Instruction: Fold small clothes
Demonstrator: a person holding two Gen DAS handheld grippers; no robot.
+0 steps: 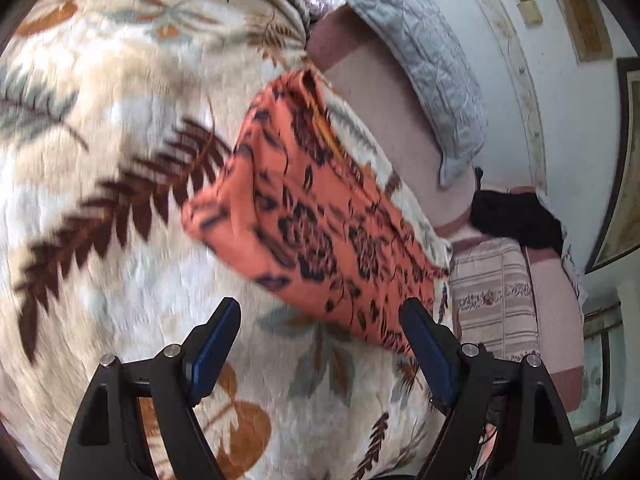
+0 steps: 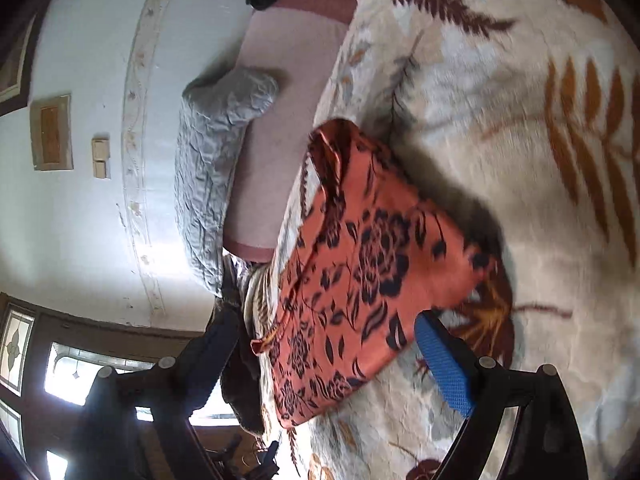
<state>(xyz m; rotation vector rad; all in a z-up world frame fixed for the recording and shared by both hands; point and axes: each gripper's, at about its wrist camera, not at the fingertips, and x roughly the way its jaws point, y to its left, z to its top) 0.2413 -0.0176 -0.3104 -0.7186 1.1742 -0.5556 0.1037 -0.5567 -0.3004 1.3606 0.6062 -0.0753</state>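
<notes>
An orange garment with a black flower print (image 1: 308, 220) lies folded flat on the cream leaf-patterned blanket (image 1: 120, 184). My left gripper (image 1: 322, 312) hovers just short of its near edge, jaws wide apart and empty. In the right wrist view the same garment (image 2: 360, 264) lies along the blanket's (image 2: 500, 160) edge. My right gripper (image 2: 324, 328) stands open over its near end, with the blue pad (image 2: 444, 364) beside the cloth and not pressing on it.
A grey quilted pillow (image 1: 432, 72) leans against the white wall (image 1: 508, 60) beyond a pink sheet (image 1: 380, 96). A black cloth (image 1: 516, 216) lies at the bed's far end. A window (image 2: 24, 352) and dark frame show in the right wrist view.
</notes>
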